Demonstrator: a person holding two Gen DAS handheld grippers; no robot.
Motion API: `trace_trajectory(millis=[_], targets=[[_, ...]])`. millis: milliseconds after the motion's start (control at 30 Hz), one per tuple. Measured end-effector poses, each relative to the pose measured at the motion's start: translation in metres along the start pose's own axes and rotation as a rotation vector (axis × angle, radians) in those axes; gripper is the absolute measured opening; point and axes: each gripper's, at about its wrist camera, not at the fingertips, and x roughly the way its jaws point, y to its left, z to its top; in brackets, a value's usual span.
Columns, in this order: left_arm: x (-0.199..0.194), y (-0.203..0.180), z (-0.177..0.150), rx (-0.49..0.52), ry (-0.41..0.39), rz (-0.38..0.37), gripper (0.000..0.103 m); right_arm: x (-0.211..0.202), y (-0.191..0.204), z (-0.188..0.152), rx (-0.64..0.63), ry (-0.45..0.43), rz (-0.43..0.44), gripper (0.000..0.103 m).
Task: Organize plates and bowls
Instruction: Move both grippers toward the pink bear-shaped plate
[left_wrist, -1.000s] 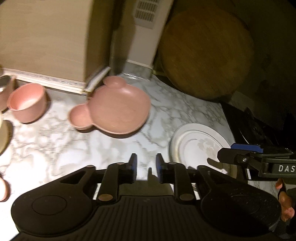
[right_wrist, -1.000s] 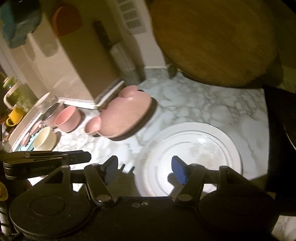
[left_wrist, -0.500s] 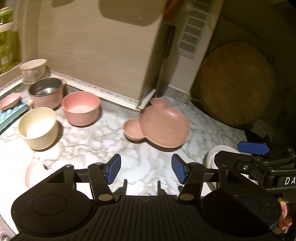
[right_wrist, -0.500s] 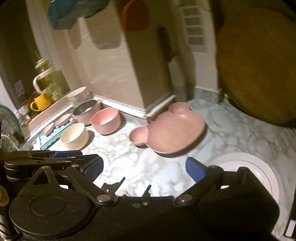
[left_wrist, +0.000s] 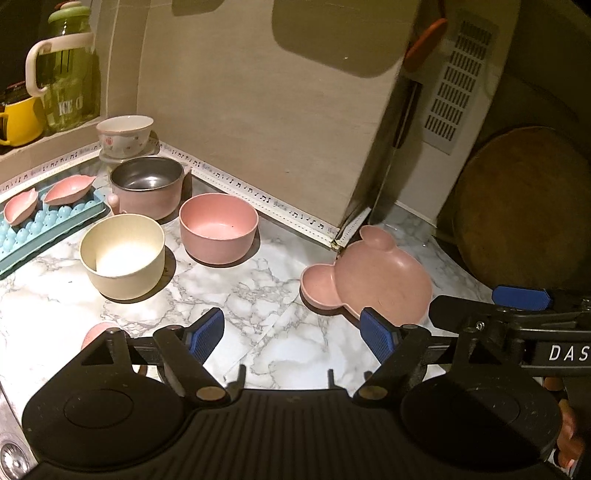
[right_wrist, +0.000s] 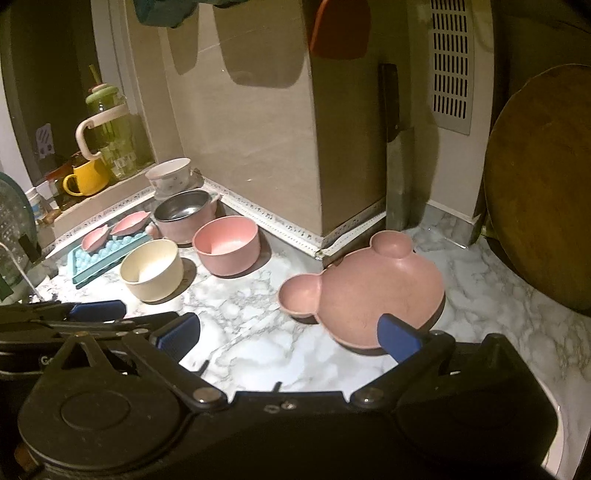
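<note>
A pink bear-shaped plate (left_wrist: 380, 277) (right_wrist: 373, 284) lies on the marble counter (left_wrist: 236, 284). To its left stand a pink bowl (left_wrist: 218, 227) (right_wrist: 227, 243), a cream bowl (left_wrist: 122, 254) (right_wrist: 151, 267) and a pink pot with a steel inside (left_wrist: 147, 186) (right_wrist: 184, 216). A floral bowl (left_wrist: 125, 134) (right_wrist: 170, 179) stands behind them. My left gripper (left_wrist: 293, 332) is open and empty above the counter. My right gripper (right_wrist: 288, 334) is open and empty, its right finger in front of the plate's near edge. A white plate's rim (right_wrist: 565, 439) shows at the lower right.
A blue tray (left_wrist: 48, 225) (right_wrist: 99, 254) with two pink leaf dishes lies at the left. A round wooden board (left_wrist: 521, 206) (right_wrist: 543, 184) leans at the right. A knife (right_wrist: 397, 147) hangs on the wall column. A yellow mug (right_wrist: 86, 179) and a green jug stand on the ledge.
Both grippers pulled back and tilted up, away from the white plate, bringing the bowls into view. The left gripper opened from nearly shut to wide.
</note>
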Motion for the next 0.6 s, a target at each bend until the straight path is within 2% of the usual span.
trace_trajectory(millis=[267,400,600], targets=[[0.034,-0.022,0.01,-0.045,0.02,0.051,0.08,0.021,-0.033,0.015,-0.004,0.017,-0.001,0.102],[0.061,-0.035,0.012,-0.058,0.056,0.073,0.08,0.035,-0.056,0.023,-0.014,0.02,-0.009,0.102],[0.099,-0.05,0.012,-0.097,0.119,0.08,0.08,0.065,-0.093,0.039,-0.027,0.069,-0.006,0.102]])
